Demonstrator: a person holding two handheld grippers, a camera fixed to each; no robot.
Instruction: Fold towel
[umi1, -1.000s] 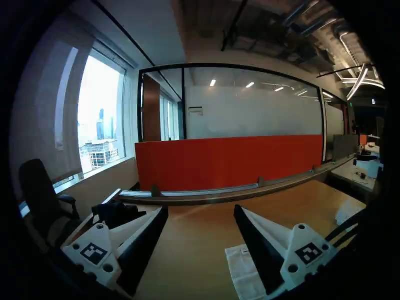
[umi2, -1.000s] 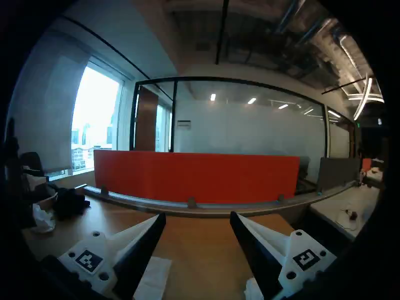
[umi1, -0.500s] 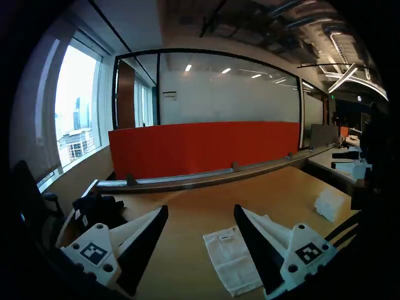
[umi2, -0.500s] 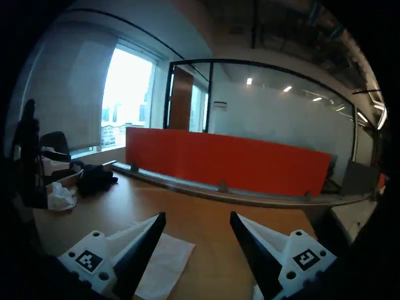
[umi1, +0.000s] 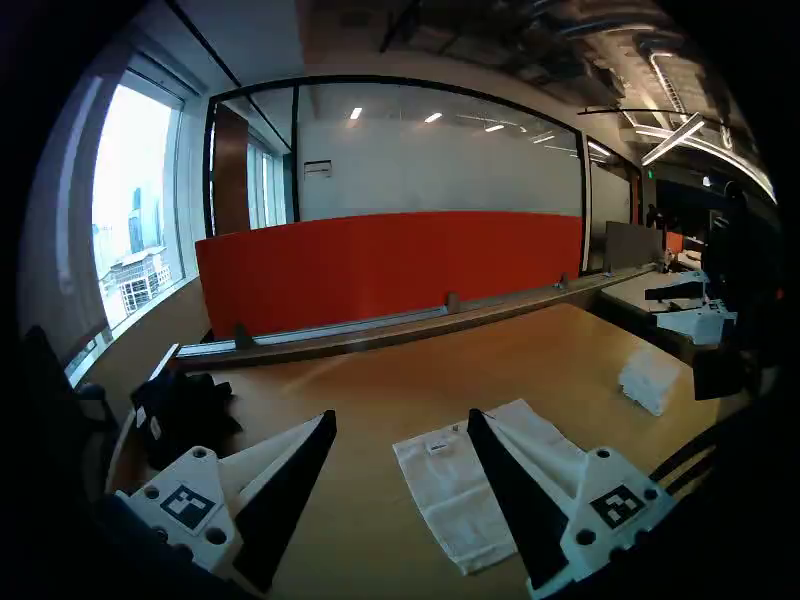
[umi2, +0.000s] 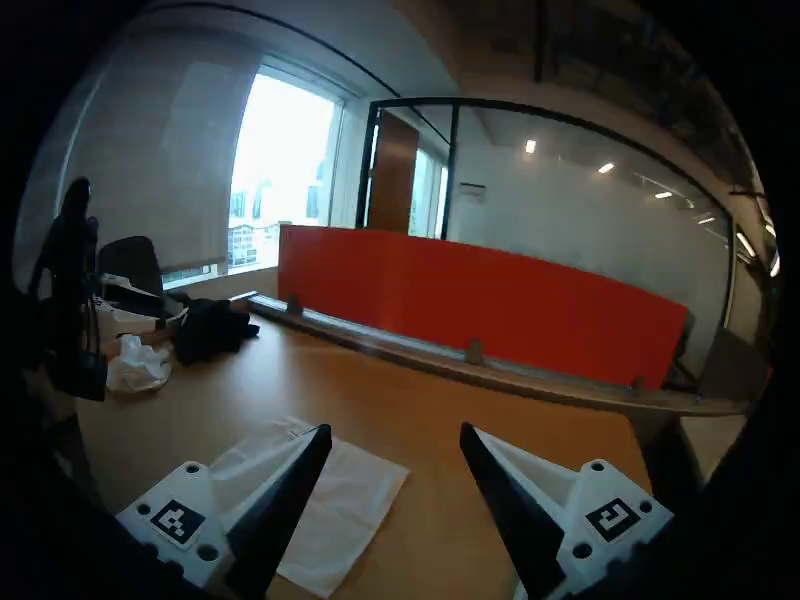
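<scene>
Both grippers, left gripper (umi1: 400, 414) & right gripper (umi2: 395, 428), hover w/ jaws spread, empty, above the white towel (umi1: 450, 490) lying flat on the desk (umi1: 400, 370); best approach: drop low, pinch both near corners squarely, lift evenly.

left claw (umi1: 400, 440) agape, right claw (umi2: 395, 450) agape

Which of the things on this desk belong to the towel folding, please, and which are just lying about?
For the job:
white towel, spread flat on the desk
left hand-held gripper, open
right hand-held gripper, open

Lying about:
black bundle
crumpled white wad
folded white cloth, possibly already done
orange partition
</scene>
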